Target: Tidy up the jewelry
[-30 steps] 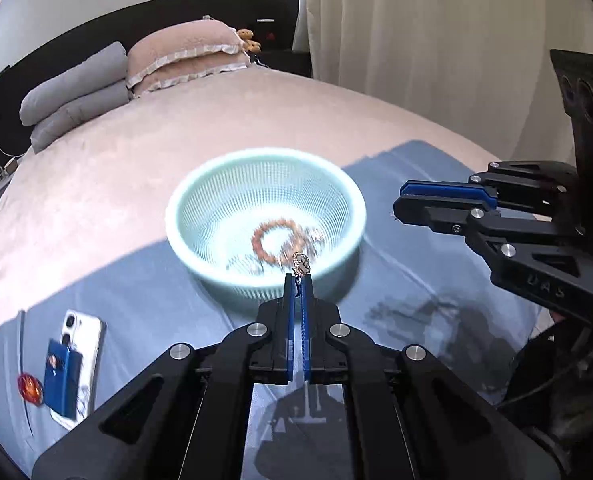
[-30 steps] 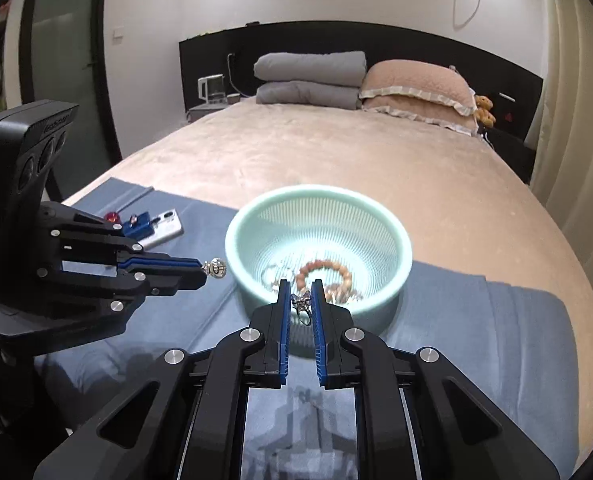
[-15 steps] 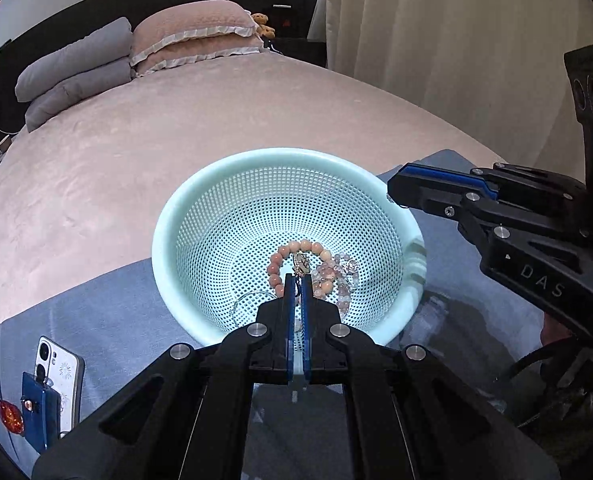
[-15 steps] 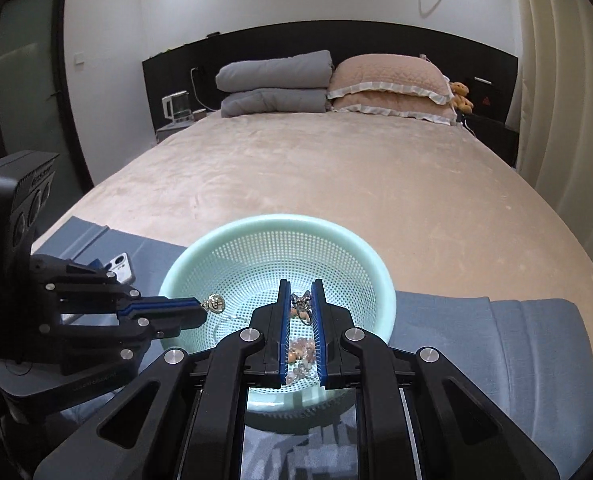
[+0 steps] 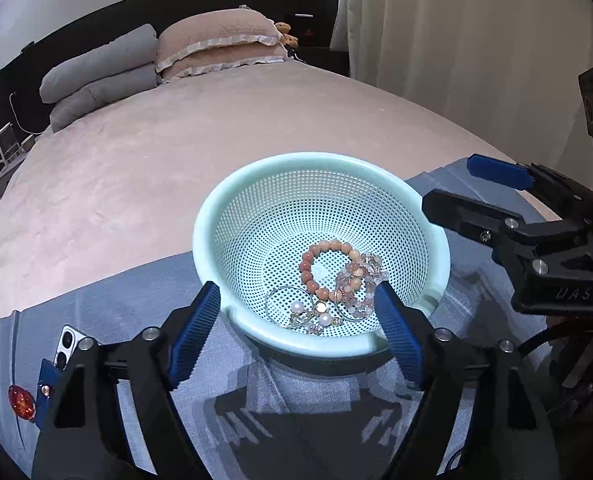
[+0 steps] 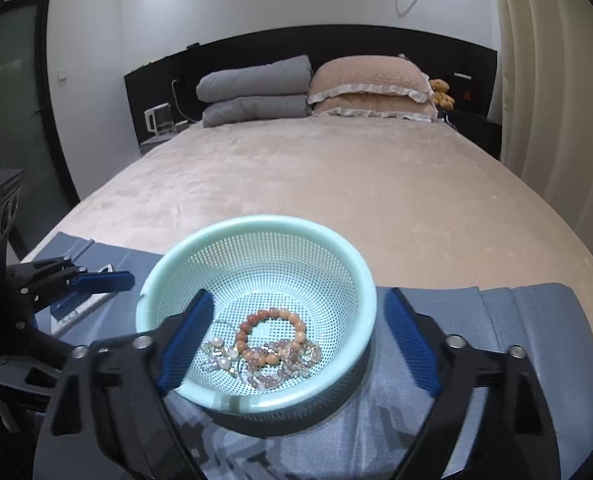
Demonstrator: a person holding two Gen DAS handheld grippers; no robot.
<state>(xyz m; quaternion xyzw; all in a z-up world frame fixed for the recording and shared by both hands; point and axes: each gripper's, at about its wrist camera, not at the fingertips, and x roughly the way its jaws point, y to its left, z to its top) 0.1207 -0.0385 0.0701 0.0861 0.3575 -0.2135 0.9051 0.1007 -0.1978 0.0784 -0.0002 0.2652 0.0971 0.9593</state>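
Note:
A mint-green mesh basket (image 5: 232, 216) stands on a blue-grey cloth on the bed; it also shows in the right wrist view (image 6: 360, 276). In it lie an orange bead bracelet (image 5: 323, 268) (image 6: 270, 336), a pink crystal bracelet (image 5: 356, 280) and small pearl earrings (image 5: 312, 316) (image 6: 218, 354). My left gripper (image 5: 298, 312) is open and empty, its fingers astride the basket's near rim. My right gripper (image 6: 300, 316) is open and empty over the basket's near side. Each gripper shows in the other's view, open: the right one (image 5: 462, 186), the left one (image 6: 104, 286).
A phone (image 5: 66, 346) in a blue case and a red round thing (image 5: 20, 400) lie on the cloth (image 5: 296, 392) at the left. Beyond is the beige bedspread (image 6: 316, 184), with grey and pink pillows (image 6: 368, 88) at the headboard. Curtains hang on the right.
Both grippers moved in over the basket and opened. The small jewelry pieces they held now lie in the basket.

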